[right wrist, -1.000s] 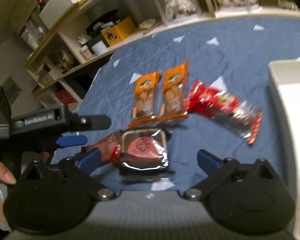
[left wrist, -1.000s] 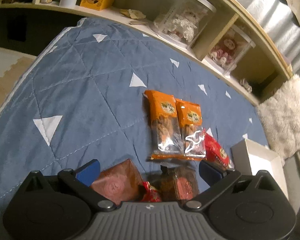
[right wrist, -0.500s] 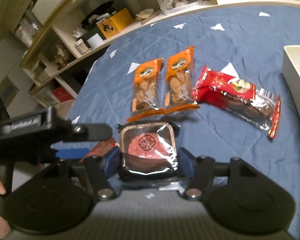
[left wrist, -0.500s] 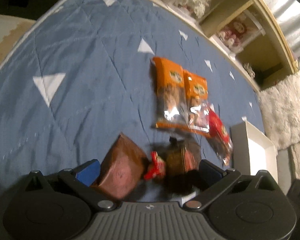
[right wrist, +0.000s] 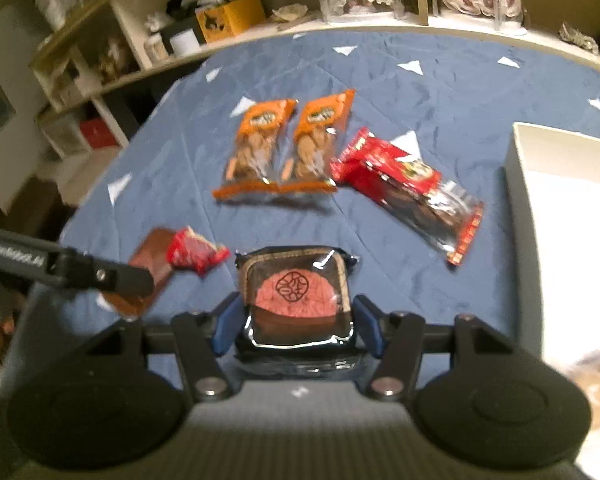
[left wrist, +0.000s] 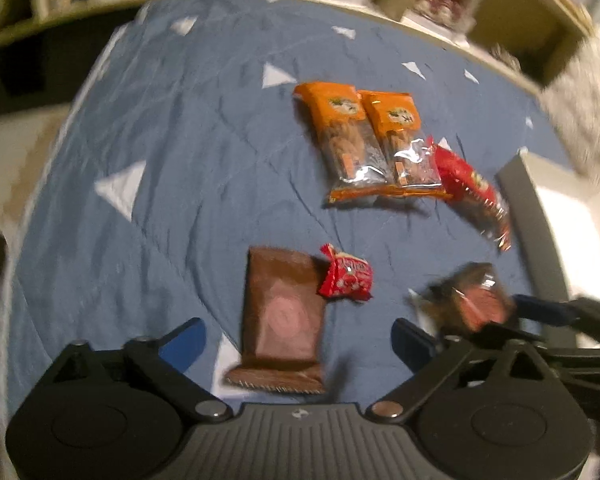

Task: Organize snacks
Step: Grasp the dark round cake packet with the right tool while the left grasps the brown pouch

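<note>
— What's in front of you, starting from the left?

— My left gripper (left wrist: 297, 340) is spread wide and holding nothing, hovering over the brown packet (left wrist: 281, 320) that lies flat on the blue quilt (left wrist: 159, 140). A small red wrapper (left wrist: 346, 280) touches its upper right corner. Farther back lie two orange packs (right wrist: 283, 148) side by side, with a long red pack (right wrist: 408, 188) just beside them.

— And your right?

— My right gripper (right wrist: 295, 328) is pinching the boxed cake (right wrist: 295, 300) by its two side walls. The white box (right wrist: 516, 168) sits at the right edge.

— How will that cake handle?

— Light, I'd judge, with slippery film over a stiff tray; the cake inside looks crushable, so holding the tray sides seems right.
</note>
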Motion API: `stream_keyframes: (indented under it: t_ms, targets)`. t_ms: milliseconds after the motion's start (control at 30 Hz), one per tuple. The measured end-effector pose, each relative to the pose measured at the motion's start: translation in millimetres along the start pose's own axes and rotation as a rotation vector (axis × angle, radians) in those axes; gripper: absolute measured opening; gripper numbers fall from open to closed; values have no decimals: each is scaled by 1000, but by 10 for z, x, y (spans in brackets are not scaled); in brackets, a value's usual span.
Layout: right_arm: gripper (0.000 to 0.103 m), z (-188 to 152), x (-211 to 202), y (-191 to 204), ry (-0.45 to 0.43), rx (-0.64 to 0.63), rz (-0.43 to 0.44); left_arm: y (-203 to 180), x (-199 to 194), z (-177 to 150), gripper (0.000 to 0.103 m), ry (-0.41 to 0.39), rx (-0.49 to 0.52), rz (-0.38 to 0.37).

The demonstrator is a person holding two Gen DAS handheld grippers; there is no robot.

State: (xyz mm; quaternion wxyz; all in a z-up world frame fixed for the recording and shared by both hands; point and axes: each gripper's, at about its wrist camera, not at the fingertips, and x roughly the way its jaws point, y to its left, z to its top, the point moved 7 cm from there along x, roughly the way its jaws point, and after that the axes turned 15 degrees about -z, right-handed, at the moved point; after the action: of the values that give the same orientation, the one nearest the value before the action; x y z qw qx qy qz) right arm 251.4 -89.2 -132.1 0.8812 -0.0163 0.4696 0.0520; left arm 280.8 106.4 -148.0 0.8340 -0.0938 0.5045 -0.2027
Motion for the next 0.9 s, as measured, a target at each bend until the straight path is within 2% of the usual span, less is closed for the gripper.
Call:
stream_keyframes:
  t_ms: [100,267,400,467,533,733,800,900]
  targets:
    - [65,-91,-78,-56,16,-24,-21,-44,30,26,85,-5,96,73]
    - [66,-192,-210,-90,16,-46,-19,10,132,4,68,39,104,104]
    - [68,-221,-229,-83,10,-64,-21,-8,194,-19,62,55,119,134]
    - [79,-217,-217,-74,8,-65,-17,-37,223,-22,61,66,136,151]
    - [83,-196,-185,-46,10,-73,-24,-54,238,-31,60,74,150,163]
    - [86,-214,-68,-13,31,-129,-53,38,115,-53,46,79,68,187]
    - [88,-227,-10,-5,34,-156,-67,71,73,-79,46,79,53,201]
    - [87,-228,33,30,37,-181,-39,74,55,-100,46,74,48,184]
